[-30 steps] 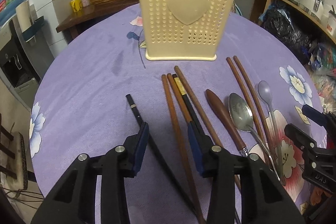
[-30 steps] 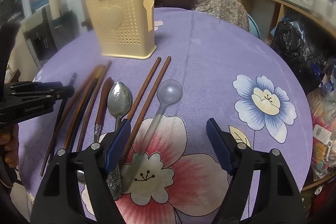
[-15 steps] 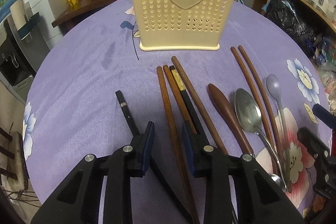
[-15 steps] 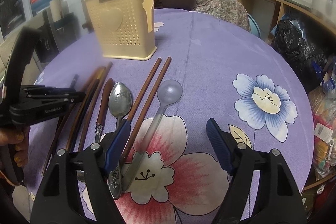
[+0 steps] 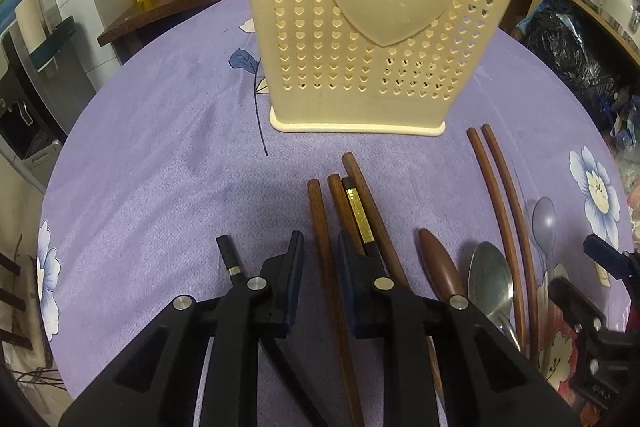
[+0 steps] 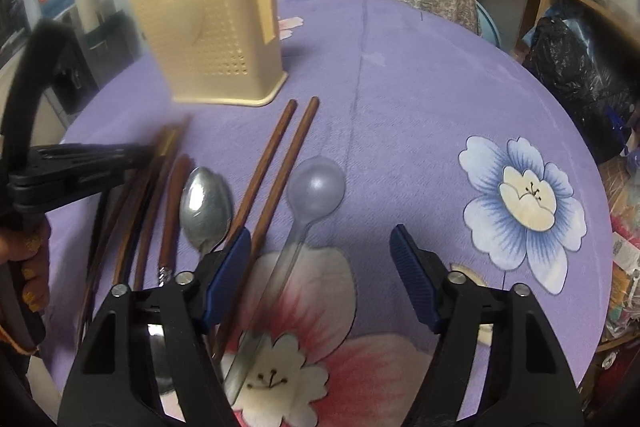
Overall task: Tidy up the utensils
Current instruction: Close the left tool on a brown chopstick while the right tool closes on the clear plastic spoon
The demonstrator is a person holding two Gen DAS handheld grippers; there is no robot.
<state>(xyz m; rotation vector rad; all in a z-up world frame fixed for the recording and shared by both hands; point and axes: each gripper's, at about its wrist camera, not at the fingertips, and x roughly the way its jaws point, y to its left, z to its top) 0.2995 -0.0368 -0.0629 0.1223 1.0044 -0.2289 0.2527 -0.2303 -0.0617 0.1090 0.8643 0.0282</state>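
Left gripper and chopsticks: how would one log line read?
left gripper: closing around brown chopstick | right gripper: closing, clear spoon between | holder: upright

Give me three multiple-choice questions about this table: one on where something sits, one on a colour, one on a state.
1. Where is the metal spoon?
A. Inside the holder
B. Flat on the cloth
C. Held by the right fingers

2. What colour is the holder?
A. Cream
B. Green
C. Black

3. What lies between the left gripper fingers?
A. A plastic spoon
B. Nothing
C. A brown chopstick

Answers: 1 B, it lies among the chopsticks on the cloth; 2 A, its perforated wall is cream; 3 C, one chopstick runs through the gap as the fingers close.
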